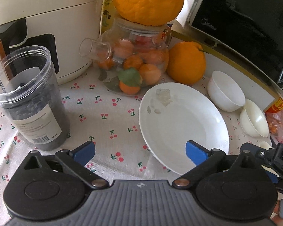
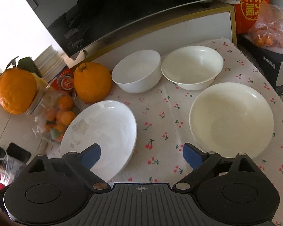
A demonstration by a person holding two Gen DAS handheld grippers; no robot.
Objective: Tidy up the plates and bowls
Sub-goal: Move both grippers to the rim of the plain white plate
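Both grippers hang wide open over the cherry-print cloth, nothing between the blue pads of either one. Left gripper first: its right pad sits over the near rim of the white plate, which lies at about 1 o'clock in that view, smeared at its far edge. Right gripper hovers between that same plate at 10 o'clock and the cream plate at 2 o'clock. Beyond them, two bowls stand side by side, rims almost touching: the white bowl at 12, the cream bowl at 1. The likely job is stacking plate on plate, bowl in bowl. To do it well, bite a rim squarely with one pad over and one under, lift level, and keep clear of the glass teapot and the orange just behind.
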